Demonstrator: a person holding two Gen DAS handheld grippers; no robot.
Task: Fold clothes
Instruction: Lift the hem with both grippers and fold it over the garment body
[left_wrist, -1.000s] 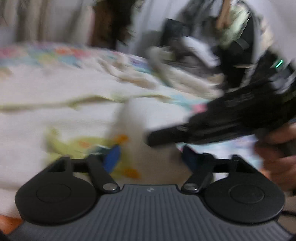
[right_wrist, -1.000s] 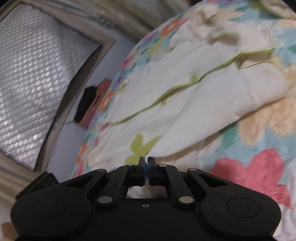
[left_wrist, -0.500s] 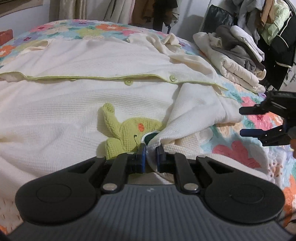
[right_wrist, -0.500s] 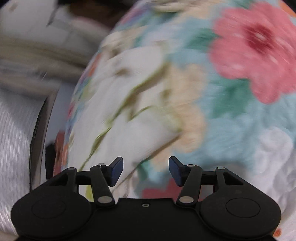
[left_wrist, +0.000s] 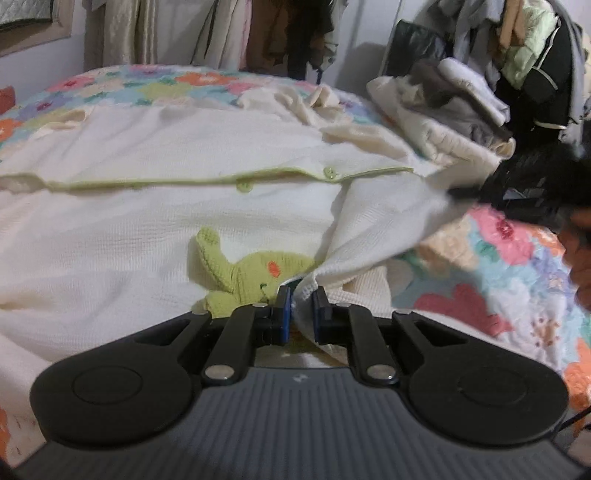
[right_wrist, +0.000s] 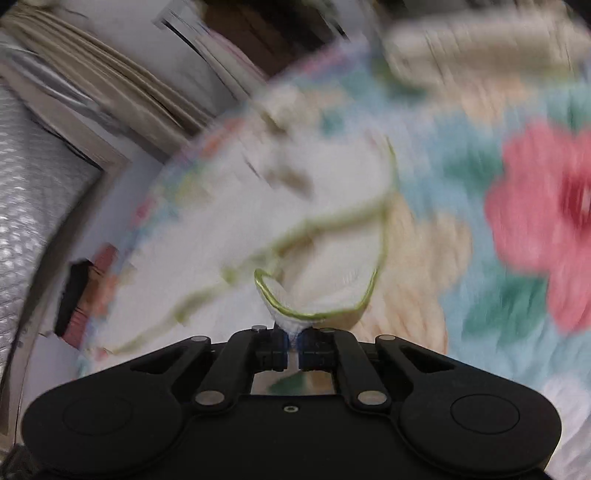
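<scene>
A cream knitted garment (left_wrist: 147, 206) with green trim, green buttons and a green rabbit patch (left_wrist: 243, 273) lies spread on the flowered bed quilt (left_wrist: 517, 266). My left gripper (left_wrist: 299, 314) is shut on a cream edge of the garment beside the rabbit patch. In the left wrist view my right gripper (left_wrist: 517, 188) shows blurred at the right, against the garment's far corner. The right wrist view is blurred; there my right gripper (right_wrist: 291, 343) is shut on a green-trimmed fold of the cream garment (right_wrist: 317, 295), lifted off the quilt (right_wrist: 517, 221).
A pile of folded cream, grey and white clothes (left_wrist: 443, 110) sits at the bed's far right. Clothes hang behind it (left_wrist: 517, 48), and curtains (left_wrist: 122, 33) hang along the back wall. A person's hand (left_wrist: 580, 258) is at the right edge.
My right gripper was open half a second ago over the quilt and has shut on the green-trimmed edge. My left gripper has kept its hold on the garment since then.
</scene>
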